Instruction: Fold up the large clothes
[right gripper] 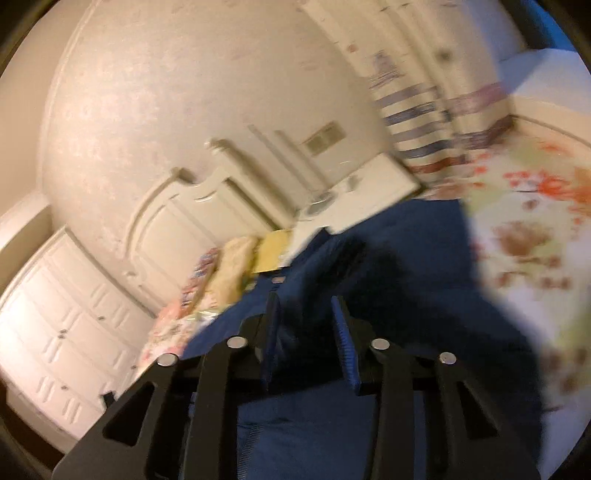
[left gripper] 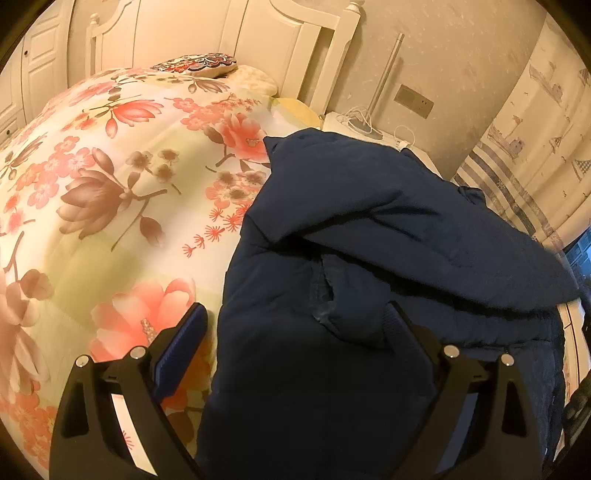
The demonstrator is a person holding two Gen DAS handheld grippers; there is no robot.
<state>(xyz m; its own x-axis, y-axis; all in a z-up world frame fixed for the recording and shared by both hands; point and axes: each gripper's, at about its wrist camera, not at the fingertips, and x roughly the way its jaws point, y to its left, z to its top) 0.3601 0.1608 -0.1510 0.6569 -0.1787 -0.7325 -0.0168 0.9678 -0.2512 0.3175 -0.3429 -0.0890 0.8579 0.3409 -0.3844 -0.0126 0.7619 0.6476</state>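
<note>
Left gripper spread wide, straddling navy jacket edge, holding nothing | right gripper half-closed around a jacket fold, grip unclear through blur | jacket heaped right on floral quilt, likely lifted for folding | headboard far.

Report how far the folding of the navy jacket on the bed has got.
Done: one side of the navy jacket is flapped over its body on the floral quilt.
In hand: the left gripper is open over the jacket; the blurred right gripper straddles jacket fabric, grip unclear.
Left: it's still bulky, no compact fold.
</note>
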